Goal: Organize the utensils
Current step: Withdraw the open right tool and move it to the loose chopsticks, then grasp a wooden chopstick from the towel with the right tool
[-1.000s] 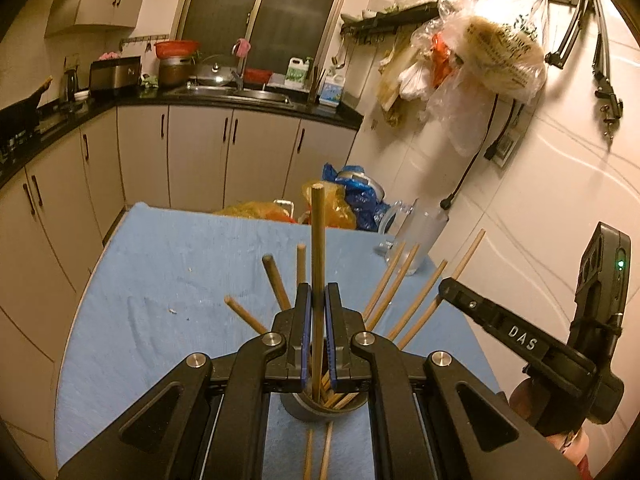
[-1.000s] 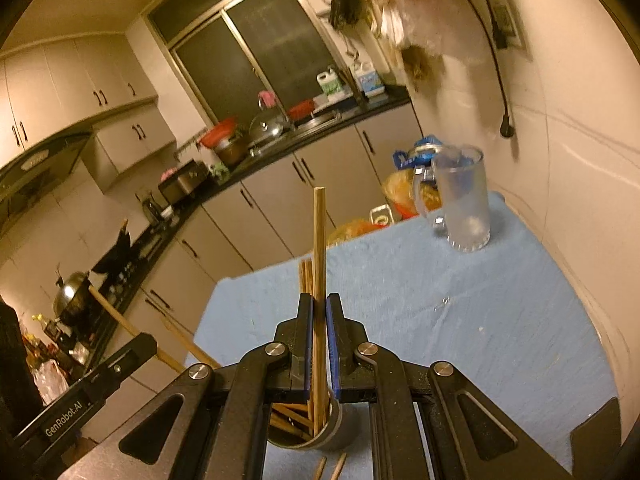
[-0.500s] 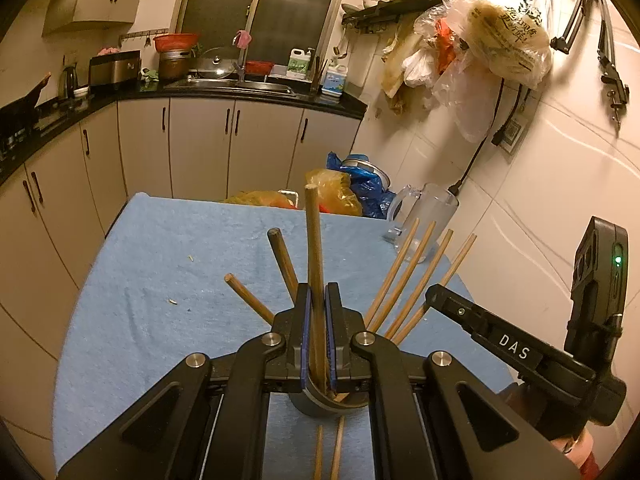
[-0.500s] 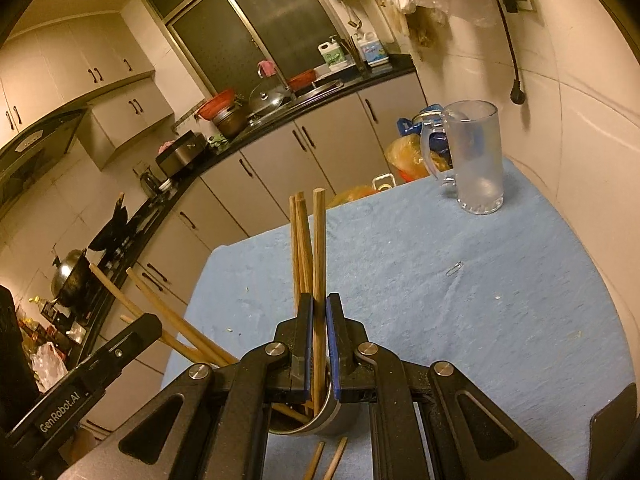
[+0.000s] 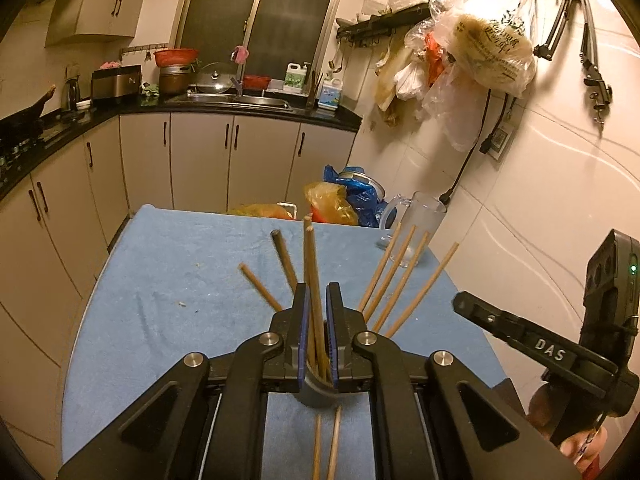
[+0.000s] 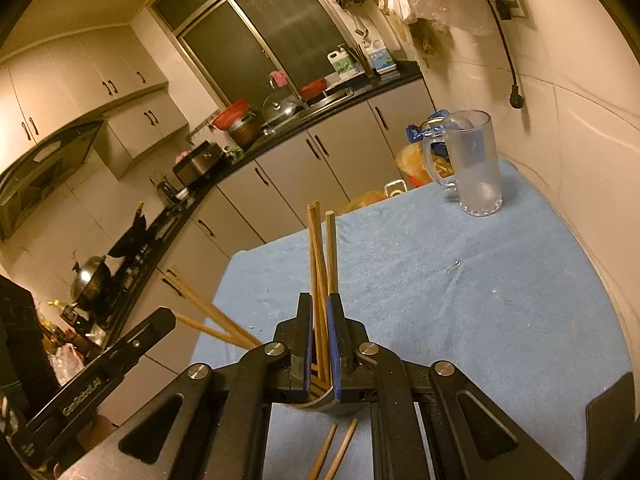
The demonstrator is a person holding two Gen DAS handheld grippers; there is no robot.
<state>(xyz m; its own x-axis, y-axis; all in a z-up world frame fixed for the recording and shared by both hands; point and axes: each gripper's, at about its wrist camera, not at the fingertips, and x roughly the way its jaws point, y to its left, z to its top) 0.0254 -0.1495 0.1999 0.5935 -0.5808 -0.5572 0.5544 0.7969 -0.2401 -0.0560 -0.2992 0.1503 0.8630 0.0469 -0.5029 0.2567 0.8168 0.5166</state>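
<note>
A metal cup stands on the blue cloth close under both grippers, with several wooden chopsticks fanning out of it. My left gripper is shut on one upright chopstick whose lower end reaches into the cup. My right gripper is shut on a chopstick that also runs down into the cup, with another chopstick leaning against it. Two chopsticks lie flat on the cloth below the cup. The right gripper's black housing shows at the right of the left wrist view.
A glass mug stands at the far right corner of the blue-clothed table, near the tiled wall. Plastic bags sit beyond the far edge. Kitchen cabinets and a counter run along the left and back.
Both grippers have shifted a little over the cup. The held chopsticks' tops sit lower in both views and lean slightly. Both pairs of jaws have stayed shut.
</note>
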